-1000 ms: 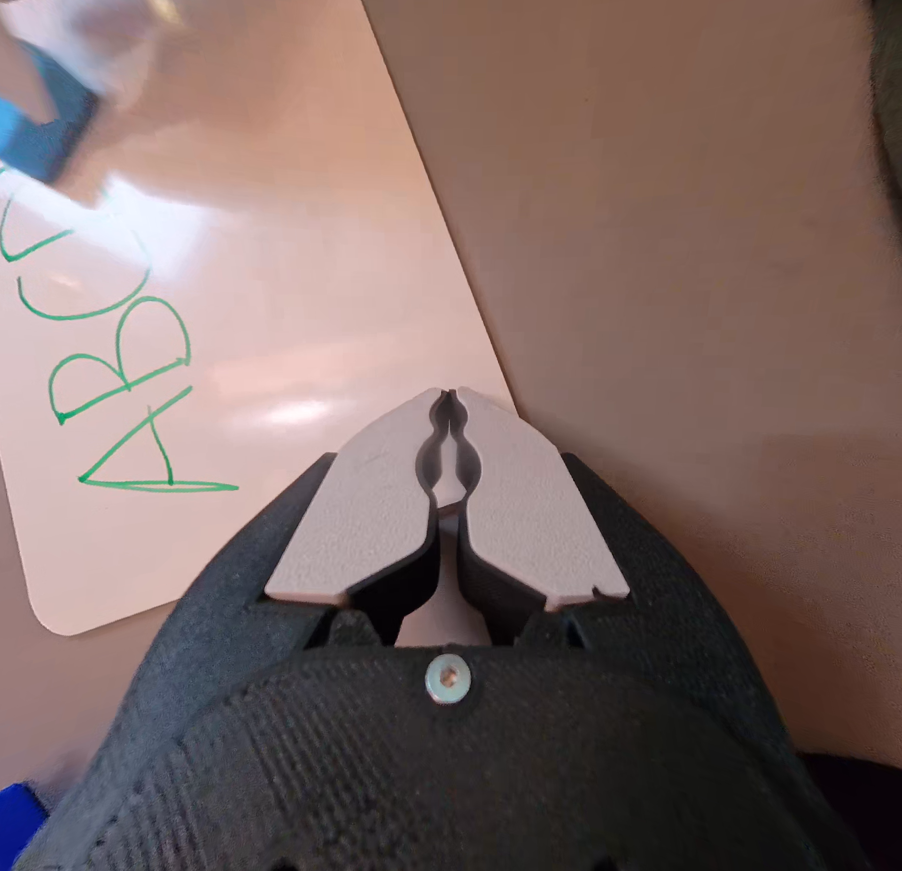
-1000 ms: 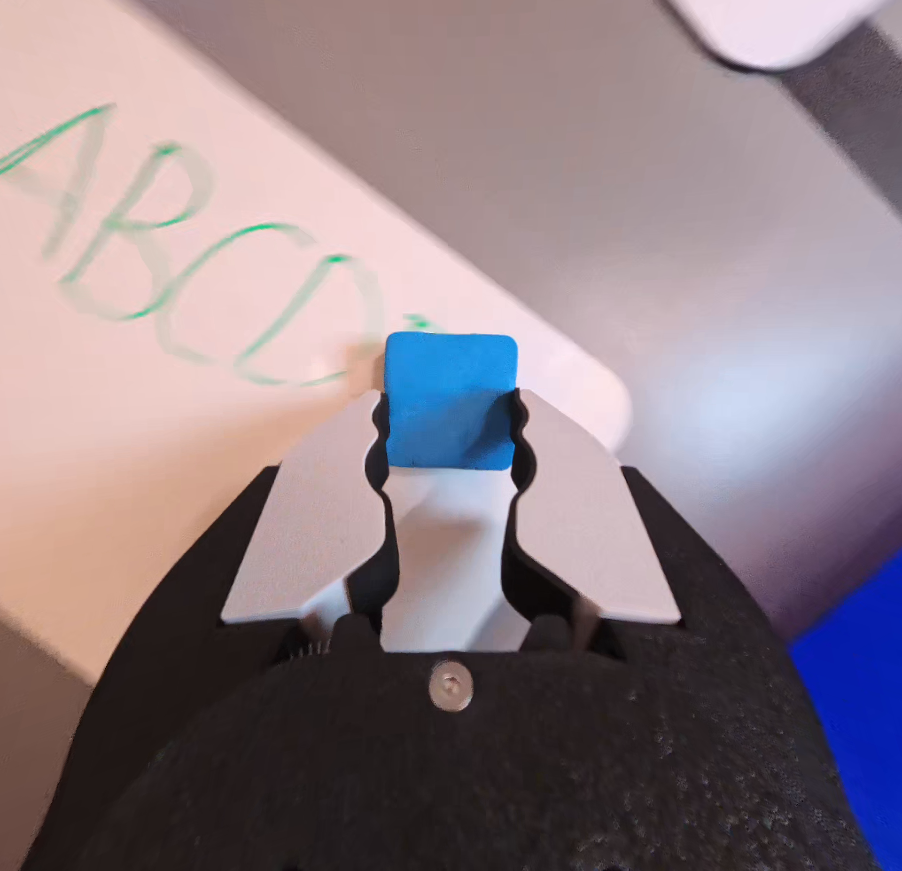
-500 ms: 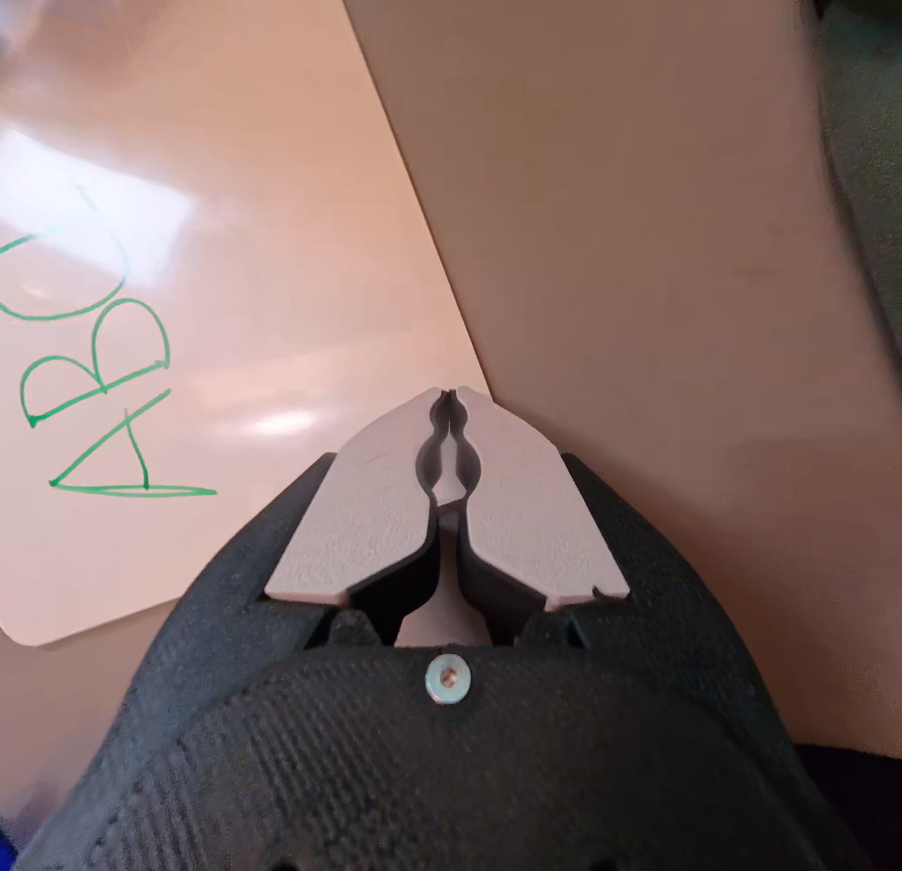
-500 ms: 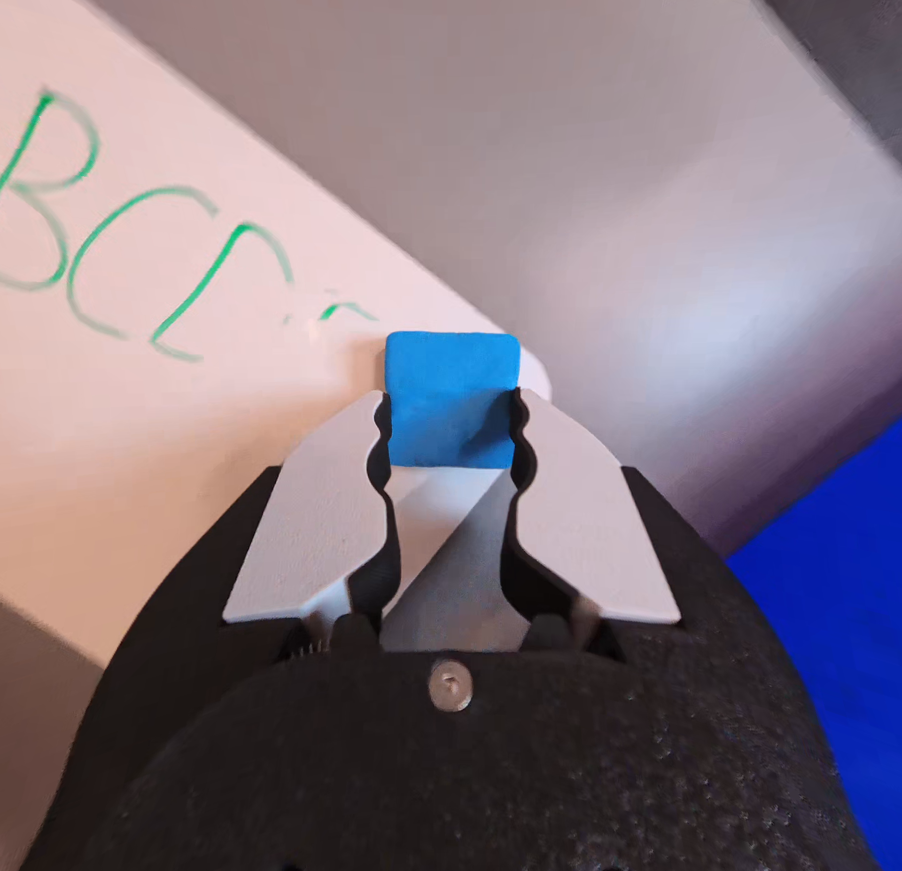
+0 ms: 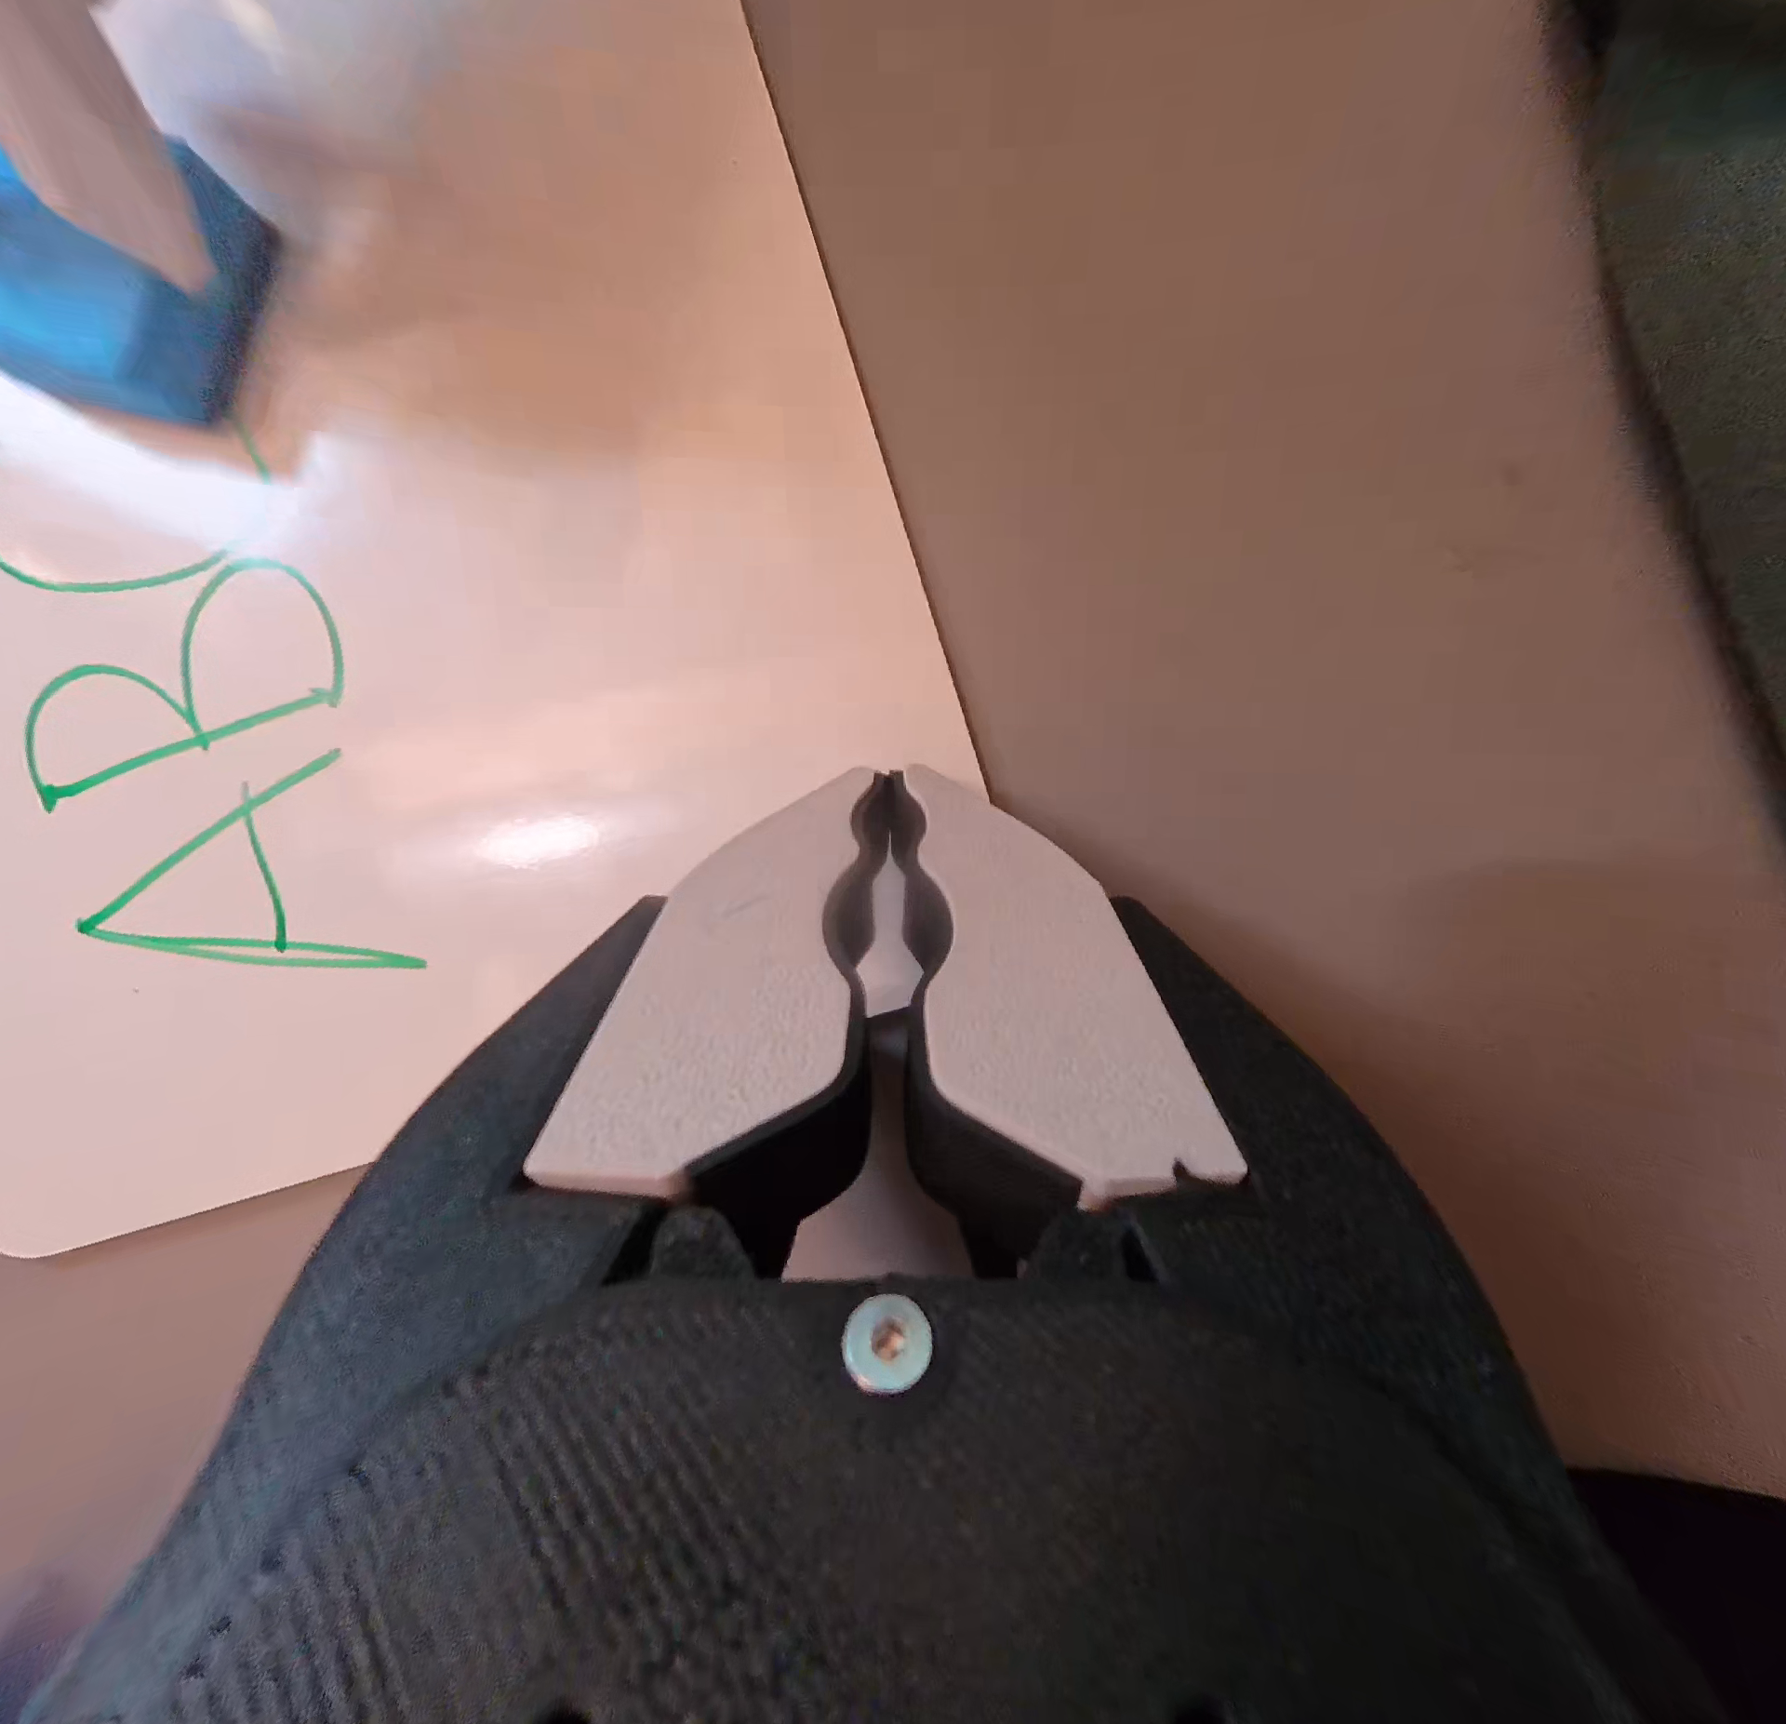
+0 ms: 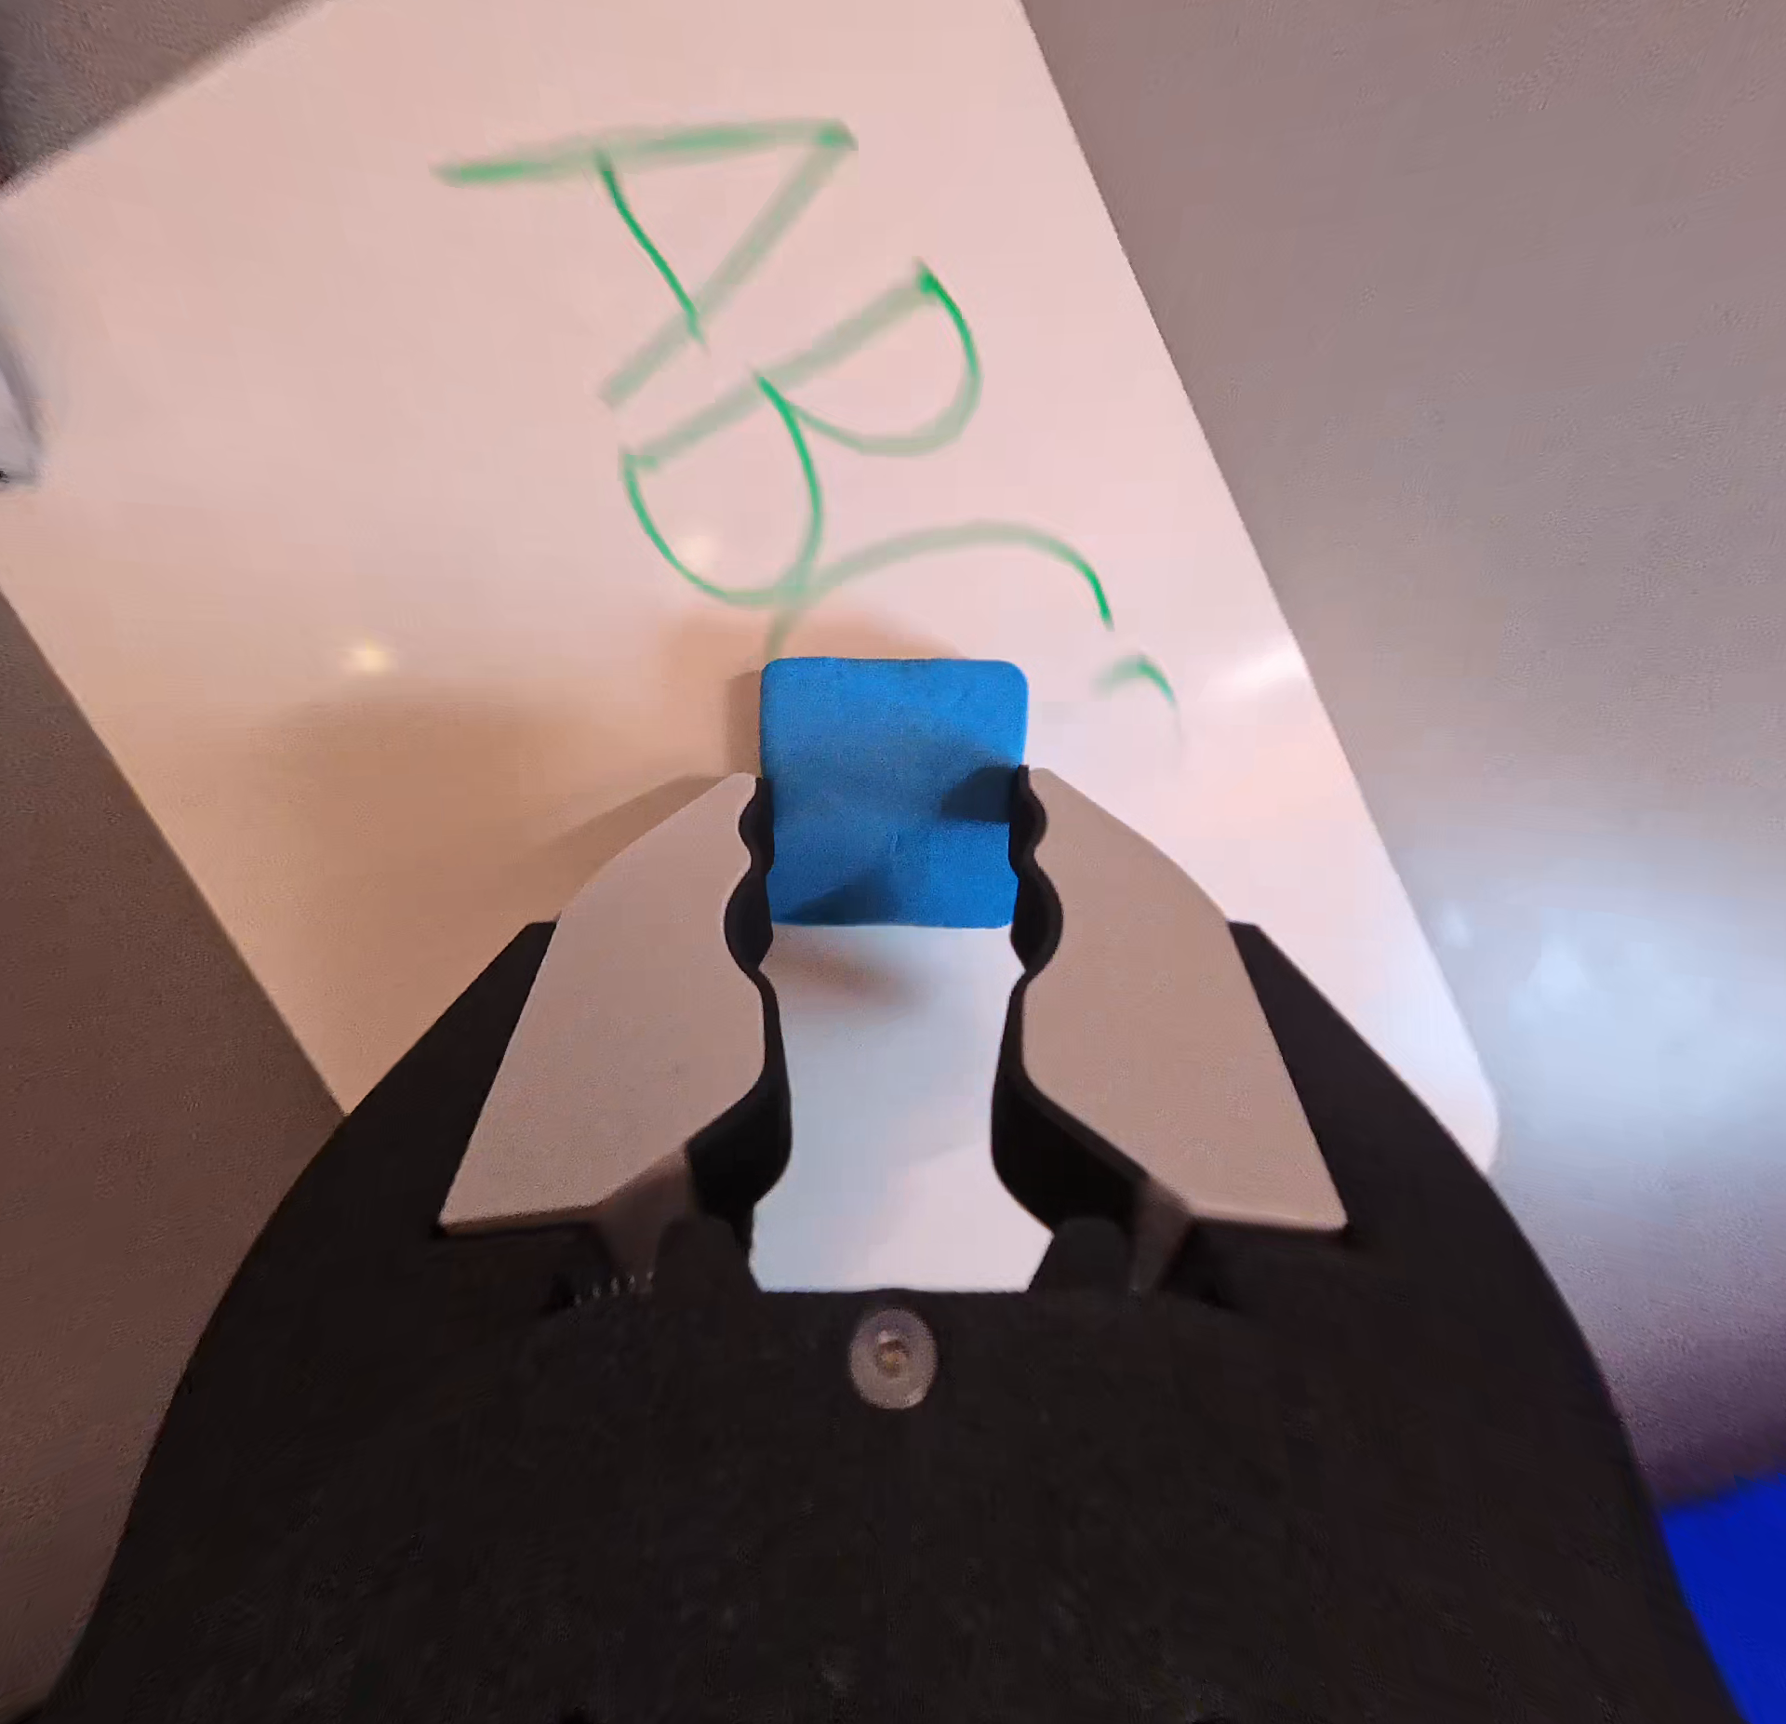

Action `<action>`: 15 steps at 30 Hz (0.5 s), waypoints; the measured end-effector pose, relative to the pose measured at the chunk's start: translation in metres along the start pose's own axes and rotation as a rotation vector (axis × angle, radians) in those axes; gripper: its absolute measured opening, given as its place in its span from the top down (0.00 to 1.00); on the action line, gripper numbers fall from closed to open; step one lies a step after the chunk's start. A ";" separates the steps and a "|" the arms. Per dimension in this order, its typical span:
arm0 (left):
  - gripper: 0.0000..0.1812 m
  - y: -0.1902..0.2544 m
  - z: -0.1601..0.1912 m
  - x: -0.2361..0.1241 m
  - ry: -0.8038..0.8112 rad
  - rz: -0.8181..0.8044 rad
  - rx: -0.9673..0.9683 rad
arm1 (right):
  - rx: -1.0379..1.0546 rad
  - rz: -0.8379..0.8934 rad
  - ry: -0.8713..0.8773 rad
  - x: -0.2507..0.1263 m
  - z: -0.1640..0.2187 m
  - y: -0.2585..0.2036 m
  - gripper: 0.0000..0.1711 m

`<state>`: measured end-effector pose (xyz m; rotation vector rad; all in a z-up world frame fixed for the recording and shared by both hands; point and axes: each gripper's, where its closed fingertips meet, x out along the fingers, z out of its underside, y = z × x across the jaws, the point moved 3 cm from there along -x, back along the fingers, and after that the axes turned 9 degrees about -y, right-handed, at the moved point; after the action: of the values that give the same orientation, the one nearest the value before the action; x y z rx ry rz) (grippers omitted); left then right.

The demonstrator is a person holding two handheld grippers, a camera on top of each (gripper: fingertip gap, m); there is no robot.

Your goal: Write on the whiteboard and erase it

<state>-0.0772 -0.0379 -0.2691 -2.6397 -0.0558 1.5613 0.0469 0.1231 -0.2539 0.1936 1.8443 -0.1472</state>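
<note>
Left wrist view: the left gripper (image 5: 887,788) has its fingers pressed together on nothing, with the tips over the whiteboard (image 5: 541,479) edge. The board's long axis runs from 7 toward 12 o'clock. At 10 o'clock the blurred blue eraser (image 5: 106,324) lies on the board.

Right wrist view: the right gripper (image 6: 889,788) clamps the eraser (image 6: 891,788), flat on the whiteboard (image 6: 319,402), with green writing (image 6: 773,373) at 12 o'clock.

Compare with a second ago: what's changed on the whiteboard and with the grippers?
The right gripper has swept the blue eraser further along the green writing, so fewer strokes are left at that end of the whiteboard and the rest is untouched. Unchanged: its grip on the eraser, and the left gripper, shut and empty at the board's edge.
</note>
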 end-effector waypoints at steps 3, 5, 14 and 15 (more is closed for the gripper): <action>1.00 0.000 0.000 0.000 -0.003 0.005 -0.010 | 0.042 0.072 0.046 0.005 -0.017 0.025 0.72; 1.00 0.000 0.001 0.000 0.006 0.005 -0.018 | 0.227 0.077 0.064 -0.001 0.005 0.068 0.72; 1.00 -0.002 0.002 0.000 0.024 0.015 -0.044 | 0.065 0.041 0.074 0.010 -0.033 0.025 0.72; 1.00 -0.002 0.002 0.000 0.026 0.014 -0.046 | 0.148 0.057 0.078 0.008 -0.024 0.047 0.72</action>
<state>-0.0791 -0.0357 -0.2697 -2.7005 -0.0733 1.5475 0.0320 0.1747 -0.2550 0.3594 1.9046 -0.2393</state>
